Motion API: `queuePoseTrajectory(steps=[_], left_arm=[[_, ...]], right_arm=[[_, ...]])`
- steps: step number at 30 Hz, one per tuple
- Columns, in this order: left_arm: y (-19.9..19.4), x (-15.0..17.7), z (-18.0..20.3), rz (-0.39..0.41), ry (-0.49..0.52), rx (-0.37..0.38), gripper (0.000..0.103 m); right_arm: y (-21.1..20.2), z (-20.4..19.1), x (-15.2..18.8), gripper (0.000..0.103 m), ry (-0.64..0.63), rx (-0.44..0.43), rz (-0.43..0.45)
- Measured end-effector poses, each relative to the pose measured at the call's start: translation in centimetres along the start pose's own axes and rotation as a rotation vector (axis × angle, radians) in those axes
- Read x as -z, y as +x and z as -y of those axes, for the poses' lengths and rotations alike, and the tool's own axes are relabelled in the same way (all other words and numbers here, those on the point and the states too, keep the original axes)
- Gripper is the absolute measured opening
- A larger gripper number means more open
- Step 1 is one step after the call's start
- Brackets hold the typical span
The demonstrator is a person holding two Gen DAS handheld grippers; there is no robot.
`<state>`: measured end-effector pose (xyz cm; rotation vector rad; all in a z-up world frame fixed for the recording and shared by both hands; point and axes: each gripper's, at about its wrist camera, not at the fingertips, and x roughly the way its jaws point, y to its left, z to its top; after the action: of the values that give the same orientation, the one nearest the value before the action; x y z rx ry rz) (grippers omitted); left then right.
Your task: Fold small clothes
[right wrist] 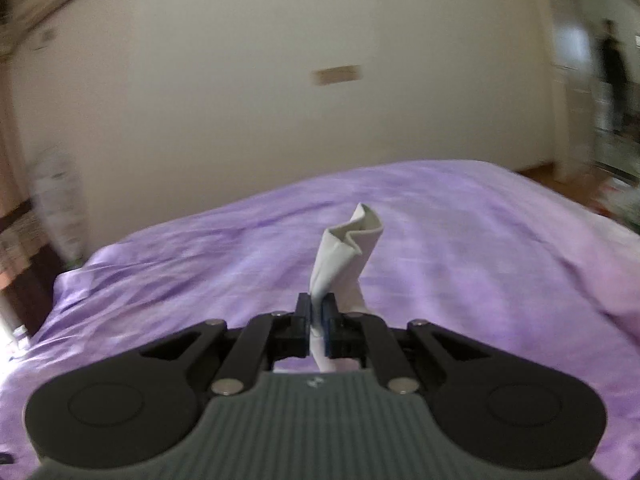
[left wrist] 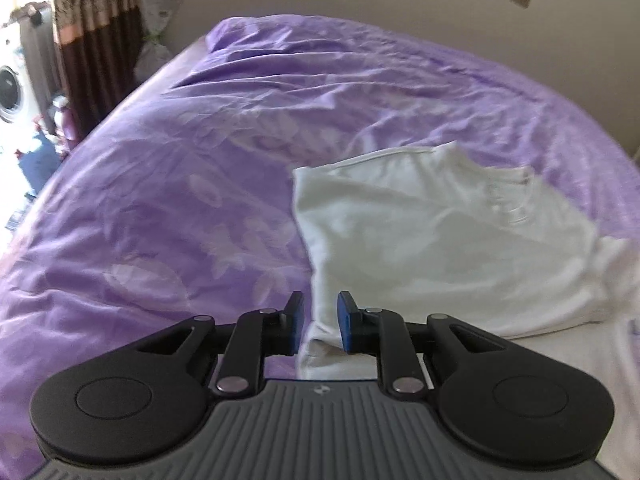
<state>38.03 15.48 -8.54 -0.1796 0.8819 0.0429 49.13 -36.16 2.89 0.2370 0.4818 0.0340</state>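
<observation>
The white shirt [left wrist: 440,240] lies on the purple bed [left wrist: 160,200], partly folded just ahead and right of the left gripper [left wrist: 319,322], whose jaws stand narrowly apart around its near edge. The right gripper [right wrist: 319,320] pinches a bunched corner. Further folds seem left.

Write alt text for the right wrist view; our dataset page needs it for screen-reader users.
The right tool is shut on a twisted strip of white cotton garment that sticks up past its blue-padded tips. Beyond it lies a wrinkled purple floral bedsheet, with a plain beige wall behind; the image is motion-blurred.
</observation>
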Motion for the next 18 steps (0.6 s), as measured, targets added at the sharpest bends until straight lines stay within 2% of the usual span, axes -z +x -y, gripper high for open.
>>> queuePoseTrajectory(steps=[2, 4, 7, 10, 14, 18], left_arm=[[-0.2, 0.0, -0.4, 0.008, -0.024, 0.046, 0.015], [-0.1, 0.2, -0.7, 0.005, -0.038, 0.078, 0.014], [0.4, 0.8, -1.1, -0.020, -0.065, 0.125, 0.014], [1.2, 1.5, -1.6, -0.046, -0.095, 0.174, 0.014], [2.0, 2.1, -1.6, -0.061, -0.105, 0.241, 0.014], [3.2, 2.0, -0.2, -0.088, -0.108, 0.311, 0.014]], right_arm=[[1.7, -5.1, 1.0, 0.000, -0.032, -0.065, -0.021], [3.9, -9.5, 3.1, 0.000, -0.049, -0.127, -0.072], [7.4, -15.5, 9.2, 0.000, -0.077, -0.202, -0.207], [10.4, -19.2, 15.9, 0.000, -0.157, -0.241, -0.357], [11.8, -20.9, 22.0, 0.001, -0.248, -0.274, -0.498], [12.3, -20.0, 22.6, 0.008, -0.206, -0.336, -0.546]])
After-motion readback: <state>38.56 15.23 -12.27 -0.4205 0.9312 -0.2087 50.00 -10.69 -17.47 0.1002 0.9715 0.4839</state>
